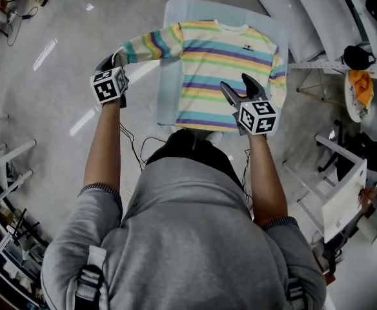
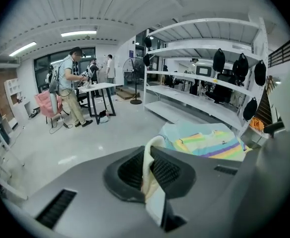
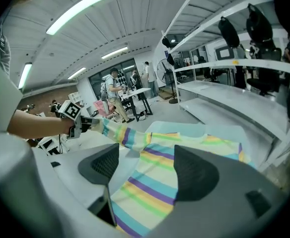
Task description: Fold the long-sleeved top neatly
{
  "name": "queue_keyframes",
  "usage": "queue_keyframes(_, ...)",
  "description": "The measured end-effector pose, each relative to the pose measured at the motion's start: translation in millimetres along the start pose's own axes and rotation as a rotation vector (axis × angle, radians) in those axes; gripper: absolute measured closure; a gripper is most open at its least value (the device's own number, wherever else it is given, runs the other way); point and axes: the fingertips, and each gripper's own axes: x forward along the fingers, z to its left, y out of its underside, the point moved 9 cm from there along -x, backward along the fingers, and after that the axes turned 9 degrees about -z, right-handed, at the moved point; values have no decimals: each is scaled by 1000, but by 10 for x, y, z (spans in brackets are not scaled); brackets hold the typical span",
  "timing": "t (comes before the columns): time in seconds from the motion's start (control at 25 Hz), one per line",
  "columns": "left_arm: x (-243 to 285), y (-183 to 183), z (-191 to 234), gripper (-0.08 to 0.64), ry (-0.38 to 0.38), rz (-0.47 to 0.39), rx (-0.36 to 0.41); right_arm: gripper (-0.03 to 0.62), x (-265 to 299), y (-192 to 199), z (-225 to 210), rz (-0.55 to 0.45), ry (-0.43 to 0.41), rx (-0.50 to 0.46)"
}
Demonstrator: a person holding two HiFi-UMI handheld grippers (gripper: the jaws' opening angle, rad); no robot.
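Observation:
The striped long-sleeved top [image 1: 221,63] lies front up on a pale blue table [image 1: 169,18]. My left gripper [image 1: 113,62] is shut on the cuff [image 2: 147,170] of the top's left sleeve [image 1: 150,46], held out past the table's left edge and lifted off it. In the left gripper view the cream cuff is pinched between the dark pads. My right gripper [image 1: 239,89] hovers open over the lower right of the top, nothing between its fingers. From the right gripper view the stripes [image 3: 150,187] show through the gap, and the raised sleeve [image 3: 117,133] runs to the left gripper [image 3: 88,125].
White shelving [image 1: 317,18] curves along the right, with black bags and an orange item [image 1: 359,86]. White frames stand at the left [image 1: 8,160] and right [image 1: 343,192]. Cables [image 1: 137,147] trail on the floor by the table. People stand at a far table [image 2: 70,90].

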Motion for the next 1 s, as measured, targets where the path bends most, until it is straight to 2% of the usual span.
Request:
queue_keyframes(0.12,69,-109,57,525,35,19,-30,230,13,-112,12,-11,11,-7)
queue_keyframes(0.4,143,-305,-147,525,90,17,-60,230,77,-316,-126,-27,22,-52)
queue_keyframes(0.64,152,-465,-289,525,87,39,-126,230,129,-464,-315,-52,7,-49)
queue_keyframes(1.0,132,-835,-852,525,68,17,-180,230,147,-576,-774,-36,-68,-38)
